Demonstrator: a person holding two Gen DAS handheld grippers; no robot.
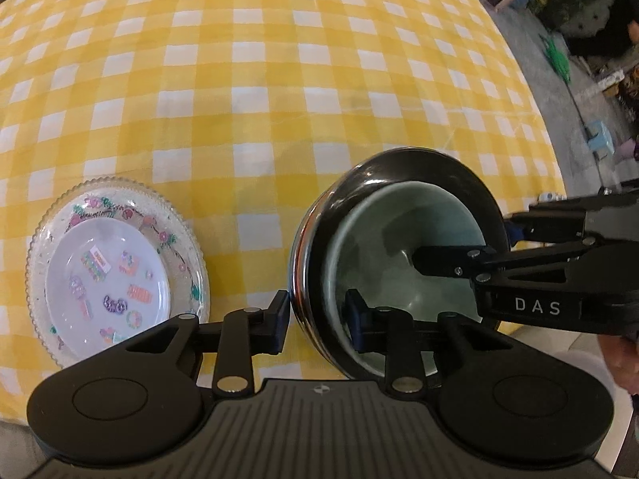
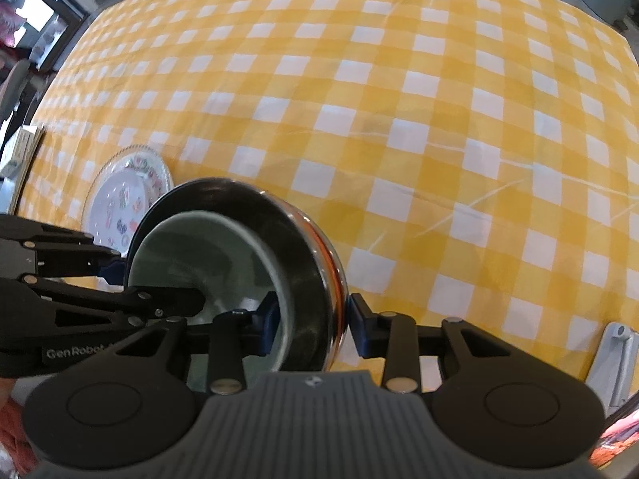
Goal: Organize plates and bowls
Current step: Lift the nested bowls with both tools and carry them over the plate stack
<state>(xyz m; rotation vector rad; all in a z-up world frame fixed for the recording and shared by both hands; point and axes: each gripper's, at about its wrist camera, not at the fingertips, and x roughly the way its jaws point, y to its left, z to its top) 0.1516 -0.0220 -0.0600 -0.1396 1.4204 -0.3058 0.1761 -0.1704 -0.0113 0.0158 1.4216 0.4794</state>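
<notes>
A pale green bowl (image 1: 379, 239) sits nested inside a shiny steel bowl (image 1: 399, 171) on the yellow checked cloth. My left gripper (image 1: 317, 319) straddles the near-left wall of both bowls, one pad outside the steel and one inside the green, shut on them. My right gripper (image 1: 465, 247) comes in from the right and clamps the opposite wall the same way. In the right wrist view the right gripper (image 2: 311, 315) holds the steel bowl (image 2: 303, 247) and green bowl (image 2: 223, 255), with the left gripper (image 2: 157, 287) across from it. I cannot tell whether the bowls touch the cloth.
To the left lies a clear scalloped glass plate (image 1: 104, 187) with a small white sticker-patterned plate (image 1: 108, 275) stacked on it, also seen as stacked plates (image 2: 124, 199). The table edge runs down the right, with a blue stool (image 1: 599, 135) beyond. A grey bracket (image 2: 615, 355) sits near right.
</notes>
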